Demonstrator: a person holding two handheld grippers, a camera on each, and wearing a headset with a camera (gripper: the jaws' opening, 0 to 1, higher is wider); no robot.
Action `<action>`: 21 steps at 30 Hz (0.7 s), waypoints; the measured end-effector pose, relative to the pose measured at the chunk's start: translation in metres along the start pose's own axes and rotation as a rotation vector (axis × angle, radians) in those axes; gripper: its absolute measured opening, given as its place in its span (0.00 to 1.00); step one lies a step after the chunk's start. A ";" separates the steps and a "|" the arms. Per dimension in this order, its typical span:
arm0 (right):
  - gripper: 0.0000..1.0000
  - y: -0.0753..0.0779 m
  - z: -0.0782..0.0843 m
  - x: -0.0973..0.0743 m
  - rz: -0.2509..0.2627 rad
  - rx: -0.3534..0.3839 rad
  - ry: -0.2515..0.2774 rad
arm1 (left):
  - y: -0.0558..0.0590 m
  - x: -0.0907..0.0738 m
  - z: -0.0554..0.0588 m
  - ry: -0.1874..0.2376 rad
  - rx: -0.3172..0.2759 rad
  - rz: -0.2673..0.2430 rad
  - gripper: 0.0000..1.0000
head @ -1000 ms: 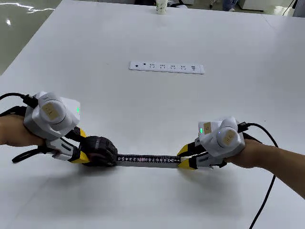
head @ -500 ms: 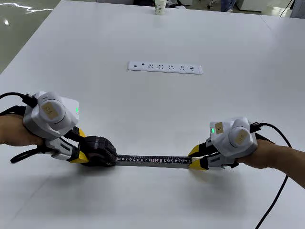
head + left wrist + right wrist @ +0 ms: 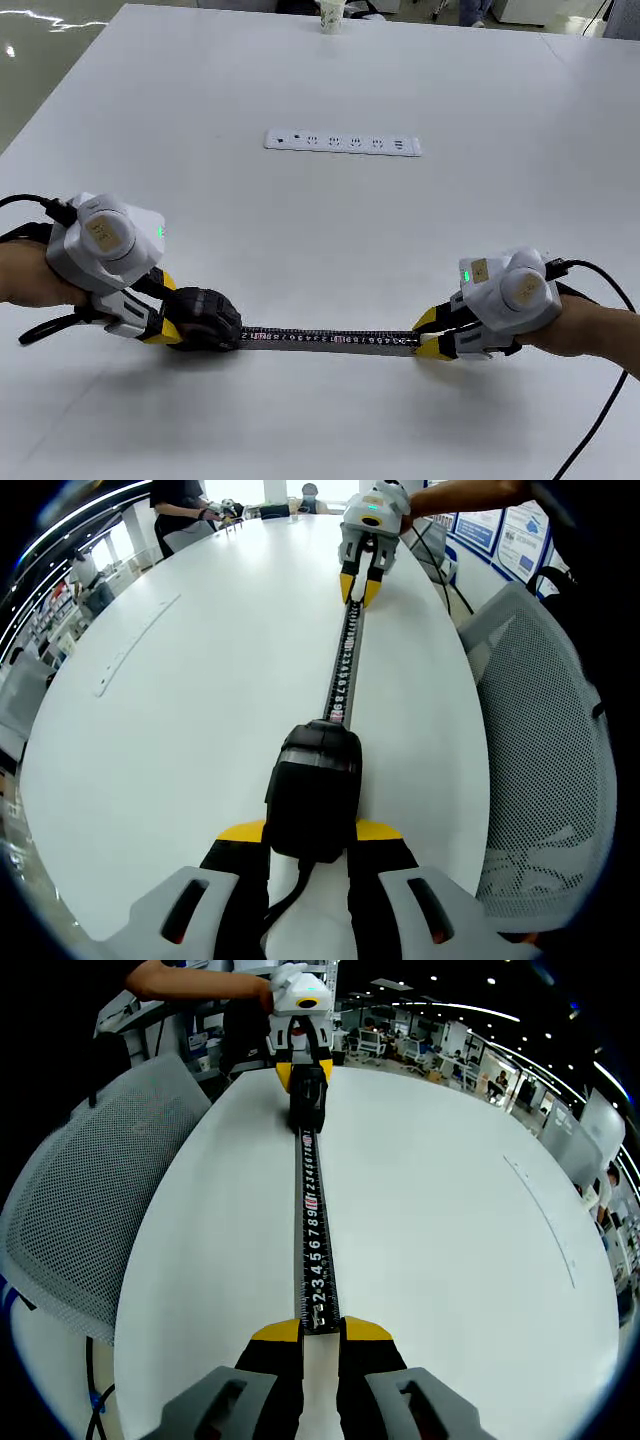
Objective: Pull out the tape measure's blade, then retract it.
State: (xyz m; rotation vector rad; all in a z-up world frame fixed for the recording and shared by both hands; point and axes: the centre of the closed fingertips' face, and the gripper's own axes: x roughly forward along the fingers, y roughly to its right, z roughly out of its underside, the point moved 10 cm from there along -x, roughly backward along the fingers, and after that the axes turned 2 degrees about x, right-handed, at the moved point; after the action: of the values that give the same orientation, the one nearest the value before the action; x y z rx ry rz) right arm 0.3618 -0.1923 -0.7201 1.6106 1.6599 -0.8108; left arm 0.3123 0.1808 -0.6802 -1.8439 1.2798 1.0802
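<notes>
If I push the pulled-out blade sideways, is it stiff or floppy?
Probably springy, not floppy: the blade runs straight between the case and the right gripper. Thin and narrow, it would likely bend or twist if pushed sideways. Released, it may snap back.

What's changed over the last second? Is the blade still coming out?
Yes. The right claw, shut on the tip of the blade, has moved further from the left claw, drawing more blade out of the case. The left claw stayed put, clamped on the case, which still rests on the table. The power strip has not moved.
</notes>
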 end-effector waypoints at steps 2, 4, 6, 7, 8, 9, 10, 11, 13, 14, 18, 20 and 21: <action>0.08 0.000 0.000 0.000 0.001 0.000 0.000 | 0.000 0.000 0.000 -0.001 0.002 -0.001 0.24; 0.08 0.000 0.000 0.000 0.001 0.002 -0.001 | 0.001 0.000 0.000 -0.002 0.006 -0.003 0.24; 0.08 0.000 0.000 0.001 -0.001 0.002 -0.002 | 0.002 0.000 -0.001 -0.003 0.010 -0.005 0.24; 0.09 0.000 0.000 0.001 -0.002 0.003 -0.002 | 0.002 0.000 -0.001 -0.003 0.011 -0.006 0.24; 0.09 0.000 0.000 0.001 -0.003 0.004 -0.004 | 0.002 0.000 -0.001 -0.003 0.011 -0.007 0.24; 0.09 0.000 -0.001 0.001 -0.003 0.003 -0.006 | 0.002 0.000 -0.001 -0.003 0.011 -0.008 0.24; 0.09 0.001 -0.001 0.002 -0.004 0.000 -0.010 | 0.002 0.000 -0.001 -0.002 0.014 -0.008 0.24; 0.09 0.001 -0.001 0.002 -0.006 0.000 -0.013 | 0.002 0.000 -0.001 -0.001 0.015 -0.008 0.24; 0.09 0.001 -0.002 0.002 -0.010 -0.001 -0.017 | 0.002 0.000 -0.001 0.003 0.010 -0.009 0.25; 0.09 0.001 -0.002 0.002 -0.013 0.000 -0.019 | 0.002 0.000 -0.001 0.006 0.005 -0.009 0.25; 0.10 0.002 -0.003 0.002 -0.022 -0.003 -0.030 | 0.002 0.000 0.000 0.011 0.005 -0.010 0.25; 0.10 0.003 -0.004 0.003 -0.031 0.001 -0.037 | 0.002 0.000 0.000 0.009 0.010 -0.010 0.25; 0.10 0.003 -0.004 0.003 -0.032 -0.005 -0.040 | 0.002 0.000 -0.001 0.008 0.011 -0.009 0.25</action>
State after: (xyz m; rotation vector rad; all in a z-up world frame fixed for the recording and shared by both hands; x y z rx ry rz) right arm 0.3641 -0.1871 -0.7196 1.5577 1.6623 -0.8490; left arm 0.3103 0.1797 -0.6800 -1.8461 1.2781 1.0595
